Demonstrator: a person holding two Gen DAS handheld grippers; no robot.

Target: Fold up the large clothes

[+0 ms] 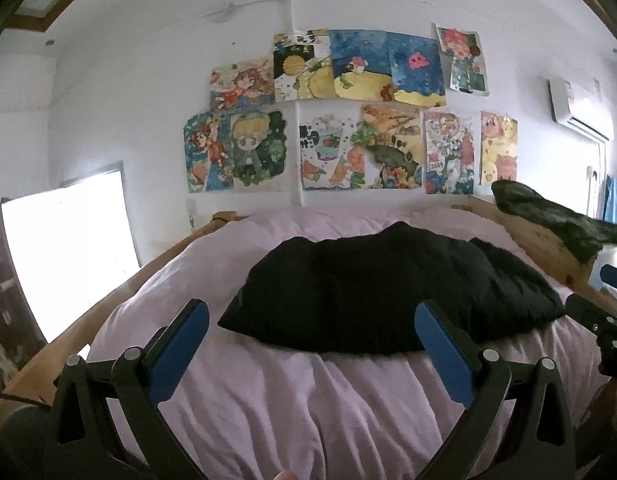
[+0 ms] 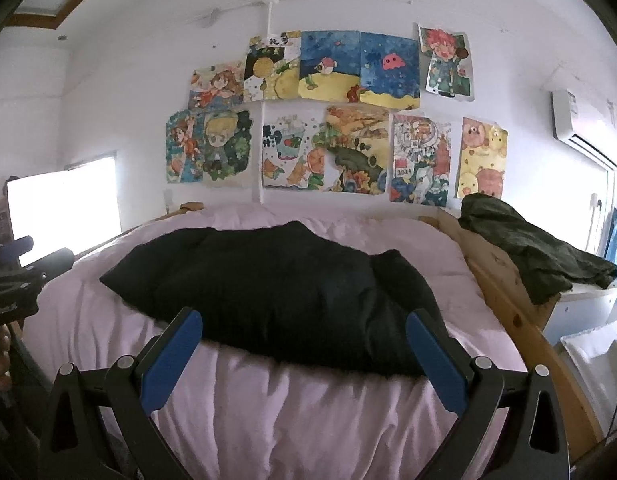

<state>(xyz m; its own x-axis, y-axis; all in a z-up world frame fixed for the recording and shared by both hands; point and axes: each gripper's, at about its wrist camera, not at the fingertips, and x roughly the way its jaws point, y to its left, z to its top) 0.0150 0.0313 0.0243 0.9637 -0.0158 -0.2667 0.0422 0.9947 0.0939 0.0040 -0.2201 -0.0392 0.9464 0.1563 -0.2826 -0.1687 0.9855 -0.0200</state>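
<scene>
A home bedroom. A wooden-framed bed (image 2: 504, 280) with pale lilac bedding (image 2: 308, 408) stands below colourful hand-painted paper pictures (image 2: 328, 112). A white wall-mounted air conditioner (image 2: 580, 128) hangs at right.

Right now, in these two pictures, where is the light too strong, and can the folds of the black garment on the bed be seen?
Left wrist view: the bright window is blown out to white; the black garment is a dark mass with hardly any folds showing. Right wrist view: the same window glares, and the garment is equally dark.
</scene>
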